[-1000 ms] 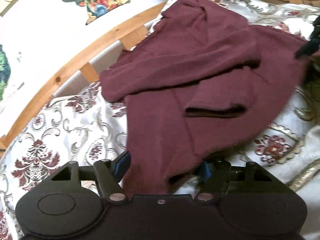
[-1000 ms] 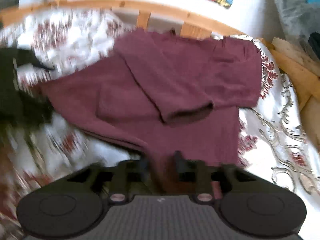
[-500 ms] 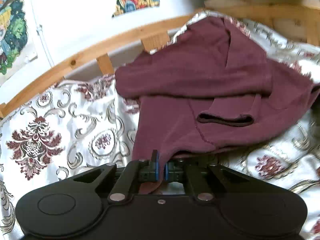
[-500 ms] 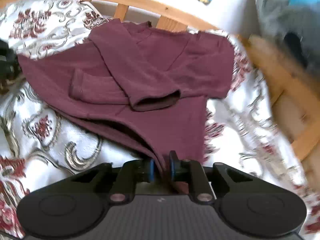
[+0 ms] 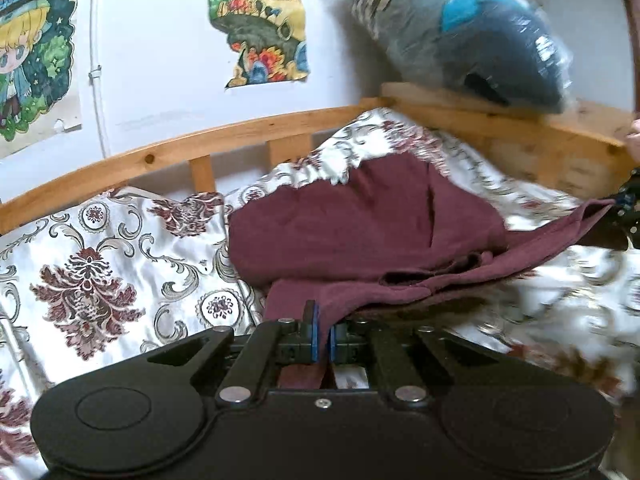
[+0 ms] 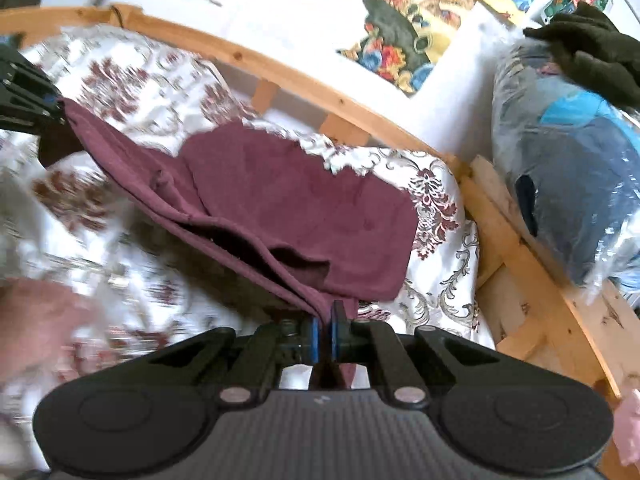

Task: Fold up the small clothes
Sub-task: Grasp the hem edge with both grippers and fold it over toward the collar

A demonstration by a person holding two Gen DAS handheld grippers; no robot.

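The left gripper and right gripper each clamp a hem corner of the maroon knit long-sleeved top, lifting that edge so the garment beyond drapes onto the floral satin bedspread for folding.

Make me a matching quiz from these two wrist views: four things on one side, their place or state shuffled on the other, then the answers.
Things:
1. maroon knit garment
2. left gripper
3. floral satin bedspread
4. plastic-wrapped blue bundle

Places or states:
A. spread over the bed
B. on the wooden bed frame
C. lifted by its near edge
D. shut on cloth

Pairs: 1-C, 2-D, 3-A, 4-B
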